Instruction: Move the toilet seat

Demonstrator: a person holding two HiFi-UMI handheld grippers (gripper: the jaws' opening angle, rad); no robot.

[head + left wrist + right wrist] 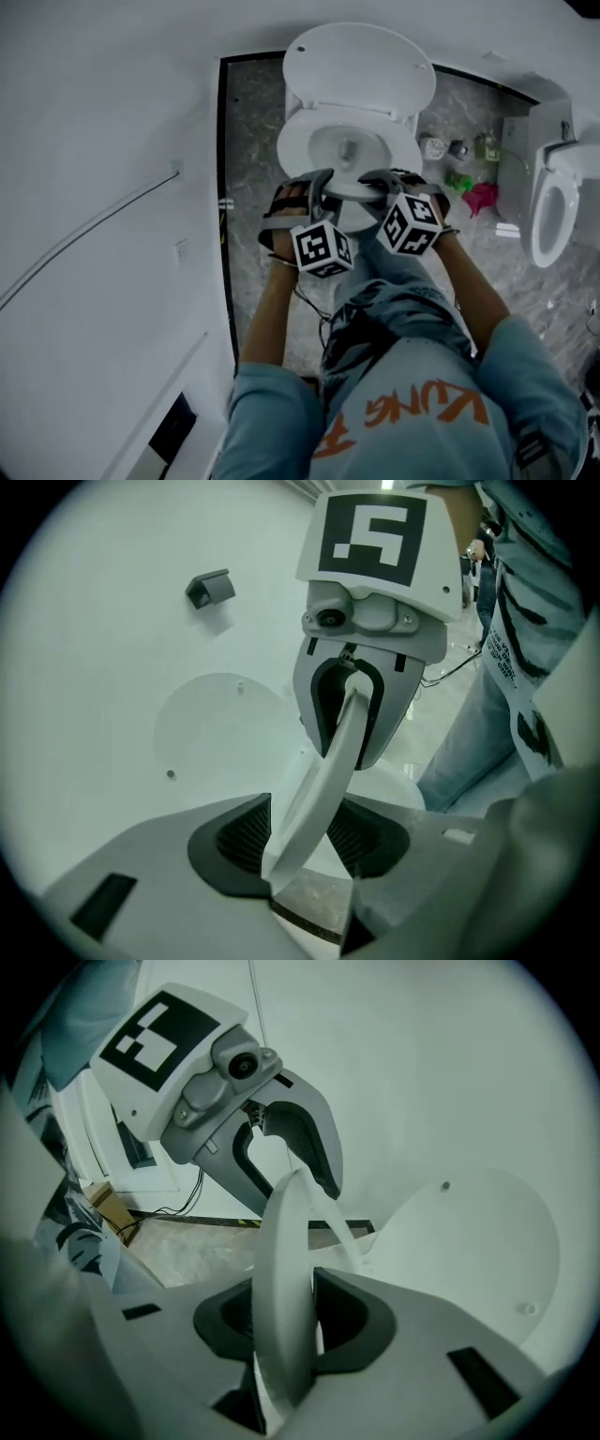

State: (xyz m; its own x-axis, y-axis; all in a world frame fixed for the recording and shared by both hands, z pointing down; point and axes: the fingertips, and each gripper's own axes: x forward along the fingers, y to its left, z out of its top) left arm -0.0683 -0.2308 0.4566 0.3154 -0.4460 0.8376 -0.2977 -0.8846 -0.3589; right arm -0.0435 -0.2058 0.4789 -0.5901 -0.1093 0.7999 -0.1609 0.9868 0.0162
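At the toilet bowl (292, 150), left gripper (305, 841) and right gripper (281, 1321) both pinch the toilet seat (325, 771) rim. Lid (361, 66) stands open behind.

Two toilets: centre toilet (347, 150), right toilet (548, 211). One toilet seat (292, 150), one raised lid (361, 70). Two grippers: left gripper (323, 178), right gripper (380, 178).

Toilet seat (351, 192) front hidden behind left gripper (319, 183) and right gripper (382, 180)
Floor clutter (459, 164) is too small to name; a second toilet (541, 217) is cut by the right edge.
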